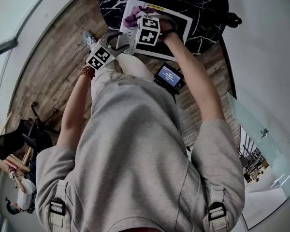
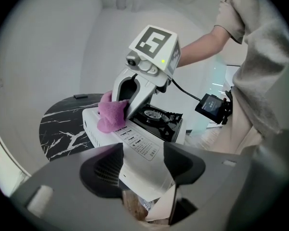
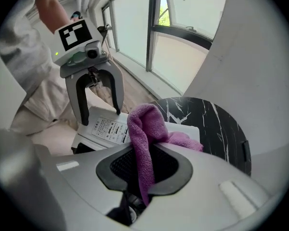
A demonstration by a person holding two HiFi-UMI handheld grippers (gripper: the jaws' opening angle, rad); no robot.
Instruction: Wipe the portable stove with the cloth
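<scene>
1. The right gripper (image 3: 147, 172) is clenched on the purple cloth (image 3: 147, 129). One fold is pinched between its pads, and the rest is bunched up on the far side of the jaws.
2. The cloth rests on the white top of the portable stove (image 2: 139, 150), on its left part, just beside the black burner (image 2: 151, 114).
3. The left gripper (image 2: 143, 162) is released, its jaws wide apart. The stove's near corner stands between them, and no pad is seen pressing on it.
4. The stove sits on a round black table (image 2: 62, 124) veined with white. Bare tabletop shows to the stove's left and beyond it.
5. Wooden floor (image 1: 53, 71) shows under the stove's near corner and all round the table's near side.
6. A printed label panel (image 2: 142, 146) lies on the stove's top near the left gripper, its writing too small to read.
7. A small lit screen (image 2: 211, 107) hangs at the person's front, right of the stove, its text unreadable.
</scene>
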